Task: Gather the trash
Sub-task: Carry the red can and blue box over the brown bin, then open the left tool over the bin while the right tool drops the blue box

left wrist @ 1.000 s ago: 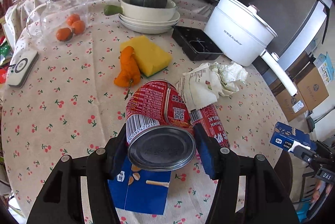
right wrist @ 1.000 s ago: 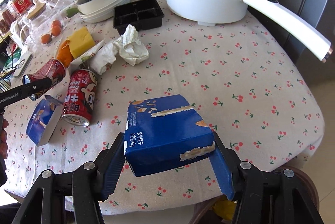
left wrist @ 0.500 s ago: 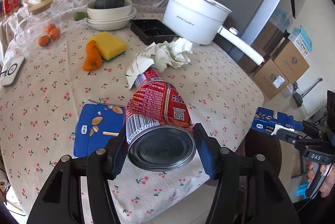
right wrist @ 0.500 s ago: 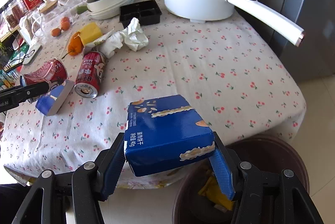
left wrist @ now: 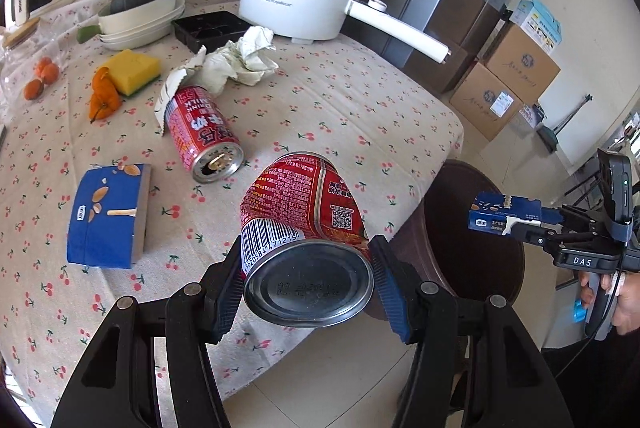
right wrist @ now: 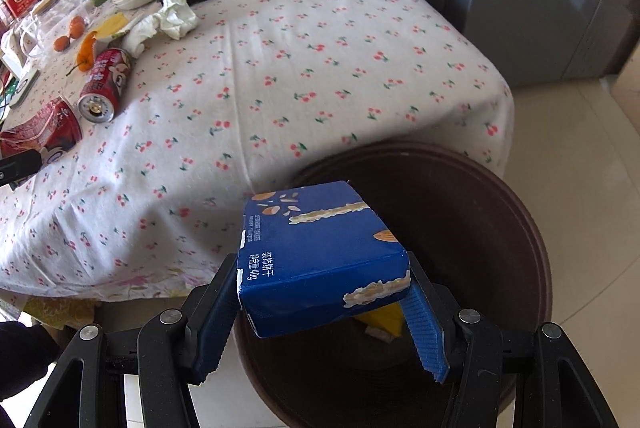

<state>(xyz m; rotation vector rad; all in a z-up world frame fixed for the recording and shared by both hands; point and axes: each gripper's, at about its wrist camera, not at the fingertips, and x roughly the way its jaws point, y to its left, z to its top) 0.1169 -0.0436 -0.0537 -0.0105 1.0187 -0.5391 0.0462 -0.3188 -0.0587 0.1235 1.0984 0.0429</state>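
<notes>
My left gripper (left wrist: 308, 268) is shut on a dented red can (left wrist: 304, 216), held over the table's near edge beside the brown trash bin (left wrist: 476, 228). My right gripper (right wrist: 320, 292) is shut on a blue biscuit box (right wrist: 320, 256), hanging above the bin's opening (right wrist: 516, 212); yellow trash lies inside. The right gripper with its box (left wrist: 504, 216) also shows at the right of the left wrist view. On the table lie a second red can (left wrist: 204, 136), another blue box (left wrist: 108, 212) and crumpled paper (left wrist: 240, 64).
A white electric pot (left wrist: 300, 8) with a long handle (left wrist: 396, 32) juts over the table's far side. A black tray (left wrist: 208, 28), yellow sponge (left wrist: 132, 70), orange pepper (left wrist: 104, 100) and stacked bowls with a squash (left wrist: 140, 12) stand behind. Cardboard boxes (left wrist: 512, 80) sit on the floor.
Both grippers have drawn back off the table with their loads. The blue box now hangs over the bin, and the held can has swung toward the table edge near the bin.
</notes>
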